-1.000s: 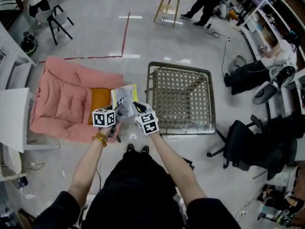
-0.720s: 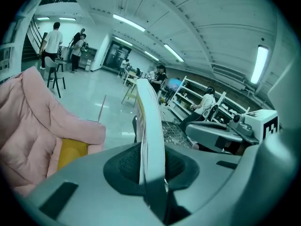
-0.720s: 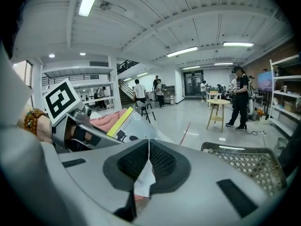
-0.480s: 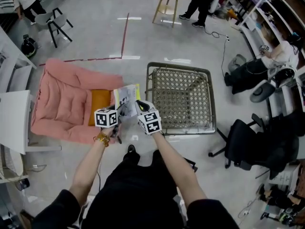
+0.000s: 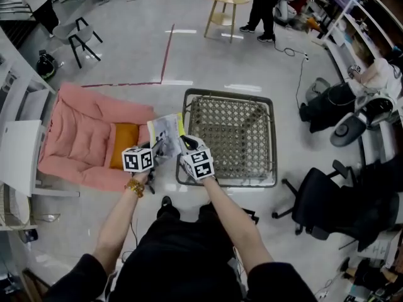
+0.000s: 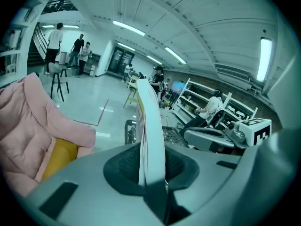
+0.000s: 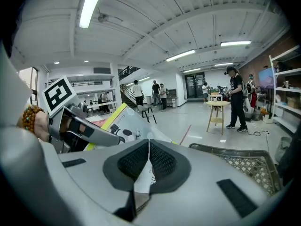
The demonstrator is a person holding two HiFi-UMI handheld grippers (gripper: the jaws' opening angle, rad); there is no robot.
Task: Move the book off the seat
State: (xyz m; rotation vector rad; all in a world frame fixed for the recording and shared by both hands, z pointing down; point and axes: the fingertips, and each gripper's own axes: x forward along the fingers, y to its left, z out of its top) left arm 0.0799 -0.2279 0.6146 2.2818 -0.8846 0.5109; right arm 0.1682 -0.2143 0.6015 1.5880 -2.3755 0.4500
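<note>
Mid-carry: lifting the book clear of the seat. Clamped edge-on in the left gripper, pads tight on the whole thickness; nipped by a thin page or cover edge in the right gripper, just beside. Up in the air, past the seat's right edge, between it and the rattan table. Next, likely: swing on right, lower flat onto the table, then spread both jaws. Best kept level, to spare that page.
</note>
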